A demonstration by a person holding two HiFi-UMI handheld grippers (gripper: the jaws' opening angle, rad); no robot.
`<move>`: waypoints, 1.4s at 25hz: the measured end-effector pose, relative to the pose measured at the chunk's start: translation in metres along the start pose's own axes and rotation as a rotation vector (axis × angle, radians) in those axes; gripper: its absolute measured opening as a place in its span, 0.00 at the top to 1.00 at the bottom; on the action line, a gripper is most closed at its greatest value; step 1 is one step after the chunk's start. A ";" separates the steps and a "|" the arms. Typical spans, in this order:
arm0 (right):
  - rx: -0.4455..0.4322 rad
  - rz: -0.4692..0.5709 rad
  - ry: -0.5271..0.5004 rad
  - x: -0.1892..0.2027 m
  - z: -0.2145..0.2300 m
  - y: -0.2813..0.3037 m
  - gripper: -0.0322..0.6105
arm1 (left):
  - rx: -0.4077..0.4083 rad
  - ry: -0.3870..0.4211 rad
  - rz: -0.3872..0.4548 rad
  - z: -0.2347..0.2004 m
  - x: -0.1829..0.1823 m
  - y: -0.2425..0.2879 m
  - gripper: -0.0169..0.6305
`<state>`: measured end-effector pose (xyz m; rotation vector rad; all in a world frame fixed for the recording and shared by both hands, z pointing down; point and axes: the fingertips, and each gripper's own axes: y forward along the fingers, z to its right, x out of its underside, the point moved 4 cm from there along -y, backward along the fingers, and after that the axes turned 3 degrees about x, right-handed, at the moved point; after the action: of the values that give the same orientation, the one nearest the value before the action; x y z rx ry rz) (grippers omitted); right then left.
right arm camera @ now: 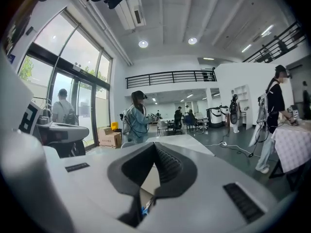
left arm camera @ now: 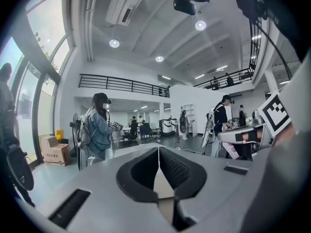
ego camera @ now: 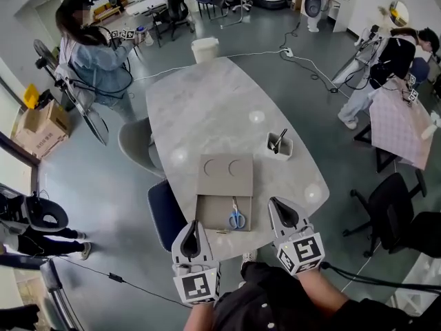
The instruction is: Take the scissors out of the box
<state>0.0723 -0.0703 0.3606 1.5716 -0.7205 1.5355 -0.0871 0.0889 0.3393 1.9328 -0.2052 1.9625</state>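
A wide hall with a grey floor and people at work round its edges; in the middle stands a long pale table (ego camera: 207, 109), marbled, with rounded corners.

At the table's near edge lies a flat cardboard box (ego camera: 211, 214), open, its lid (ego camera: 226, 174) folded back flat toward the far end; the scissors (ego camera: 236, 216) are the only thing in it. They rest toward the right side of the tray; their long axis runs from near edge to far end, the blue handles nearest the person and the blades pointing away.

The left gripper (ego camera: 193, 226) hangs at the box's near left corner, the right gripper (ego camera: 275, 204) just off the box's right side. Both point along the table toward its far end; both have their jaws pressed together on nothing. From the right gripper the scissors lie to its left and a little back; from the left gripper, to its right and slightly ahead. The two are about equally near, the right perhaps a little nearer, since the scissors sit on its side of the tray; its own view catches a scrap of blue low behind the jaw tips. Either way the jaws must part before a grasp, and they would best close across the long axis.

Farther up, by the right edge, a small white cup (ego camera: 279, 145) holds dark pens or tools, which I cannot tell; a white bucket (ego camera: 204, 49) stands at the far end.
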 end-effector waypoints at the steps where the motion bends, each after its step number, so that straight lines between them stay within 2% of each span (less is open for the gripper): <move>1: -0.007 -0.004 0.003 0.001 0.001 0.006 0.95 | -0.003 0.002 -0.002 -0.001 -0.001 0.006 0.95; 13: -0.080 -0.110 0.018 0.019 0.006 0.064 0.95 | -0.039 -0.008 -0.061 -0.020 0.009 0.045 0.95; 23: -0.025 -0.232 0.020 0.048 -0.005 0.083 0.95 | 0.067 -0.018 -0.104 -0.032 0.026 0.067 0.95; 30: -0.011 -0.400 0.002 0.089 -0.025 0.082 0.95 | 0.132 -0.038 -0.161 -0.042 0.053 0.064 0.95; 33: 0.001 -0.447 -0.059 0.110 -0.032 0.082 0.95 | 0.173 -0.050 -0.194 -0.039 0.066 0.066 0.95; 35: -0.029 -0.525 -0.081 0.133 -0.041 0.080 0.95 | 0.200 -0.056 -0.219 -0.036 0.075 0.068 0.95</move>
<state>-0.0039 -0.0585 0.5020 1.6438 -0.3289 1.0757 -0.1444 0.0522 0.4224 2.0367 0.1887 1.8456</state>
